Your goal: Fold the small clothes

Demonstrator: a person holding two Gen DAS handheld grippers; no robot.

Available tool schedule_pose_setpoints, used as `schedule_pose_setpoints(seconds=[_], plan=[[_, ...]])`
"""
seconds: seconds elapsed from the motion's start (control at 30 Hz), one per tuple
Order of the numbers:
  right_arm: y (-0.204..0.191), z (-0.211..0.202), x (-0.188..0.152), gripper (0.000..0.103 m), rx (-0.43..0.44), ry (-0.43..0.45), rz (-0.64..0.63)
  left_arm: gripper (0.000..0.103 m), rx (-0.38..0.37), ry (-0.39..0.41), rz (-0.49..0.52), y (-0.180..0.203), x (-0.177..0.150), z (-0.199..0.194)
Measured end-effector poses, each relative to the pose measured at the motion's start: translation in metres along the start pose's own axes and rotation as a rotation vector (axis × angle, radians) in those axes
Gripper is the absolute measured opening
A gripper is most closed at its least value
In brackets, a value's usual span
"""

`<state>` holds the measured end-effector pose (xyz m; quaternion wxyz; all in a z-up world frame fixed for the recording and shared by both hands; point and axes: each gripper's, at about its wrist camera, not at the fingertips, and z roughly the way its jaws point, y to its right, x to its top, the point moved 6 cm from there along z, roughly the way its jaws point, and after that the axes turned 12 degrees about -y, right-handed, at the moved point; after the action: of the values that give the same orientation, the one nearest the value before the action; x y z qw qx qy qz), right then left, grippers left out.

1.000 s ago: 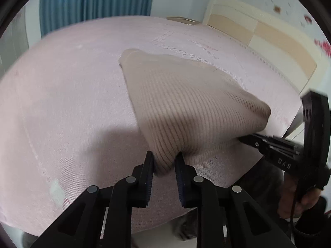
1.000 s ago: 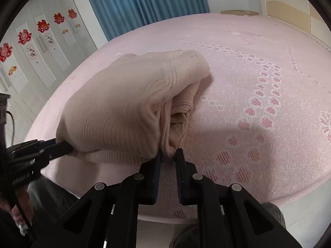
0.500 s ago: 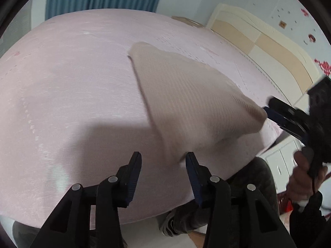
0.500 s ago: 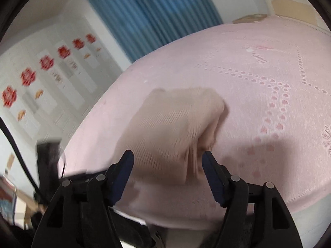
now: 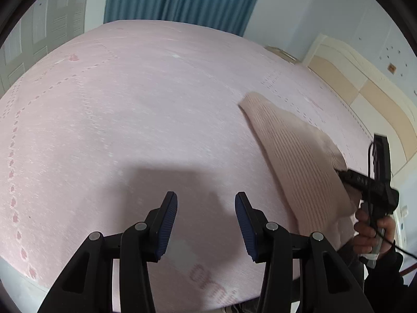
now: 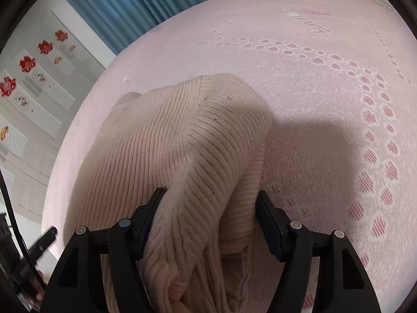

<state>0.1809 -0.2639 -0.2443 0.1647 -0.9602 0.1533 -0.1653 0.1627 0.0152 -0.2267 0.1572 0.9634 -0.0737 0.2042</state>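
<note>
Left wrist view: left gripper (image 5: 206, 221) jaws partly open, nothing between them, over bare bed (image 5: 130, 104). Folded beige sweater (image 5: 299, 161) lies on the bed, right of the jaws, at the near edge. Right gripper (image 5: 365, 180) at its far corner. No containers visible.

Right wrist view: right gripper (image 6: 211, 224) jaws wide, sweater (image 6: 182, 143) bunched between them; squeezing or loose, cannot tell. Fold looks mostly done; final tidy or setting aside probably left.
</note>
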Motion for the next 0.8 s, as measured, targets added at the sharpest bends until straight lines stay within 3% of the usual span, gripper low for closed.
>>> schedule_pose_setpoints(seconds=[0.1, 0.13, 0.2, 0.27, 0.4, 0.53, 0.8], plan=[[-0.001, 0.003, 0.004, 0.066, 0.001, -0.018, -0.028, 0.044, -0.021, 0.017, -0.03, -0.01, 0.005, -0.001], [-0.002, 0.003, 0.003, 0.057, 0.025, -0.029, -0.038, 0.044, -0.031, 0.02, -0.038, -0.014, 0.006, -0.001], [-0.002, 0.004, 0.005, 0.05, 0.058, -0.049, -0.025, 0.044, -0.035, 0.023, -0.05, -0.018, 0.006, 0.001], [-0.005, -0.001, 0.006, 0.041, 0.082, -0.06, -0.001, 0.044, -0.019, 0.02, -0.056, -0.02, 0.007, 0.003], [-0.014, -0.021, 0.009, 0.036, 0.103, -0.042, 0.033, 0.044, 0.034, 0.007, -0.043, -0.021, 0.01, 0.006], [-0.054, -0.06, 0.021, 0.035, 0.137, 0.033, 0.01, 0.044, 0.046, 0.004, -0.023, -0.021, 0.015, 0.003], [-0.174, -0.088, 0.055, 0.027, 0.017, 0.147, -0.13, 0.044, 0.041, 0.037, -0.034, -0.037, 0.029, -0.019]])
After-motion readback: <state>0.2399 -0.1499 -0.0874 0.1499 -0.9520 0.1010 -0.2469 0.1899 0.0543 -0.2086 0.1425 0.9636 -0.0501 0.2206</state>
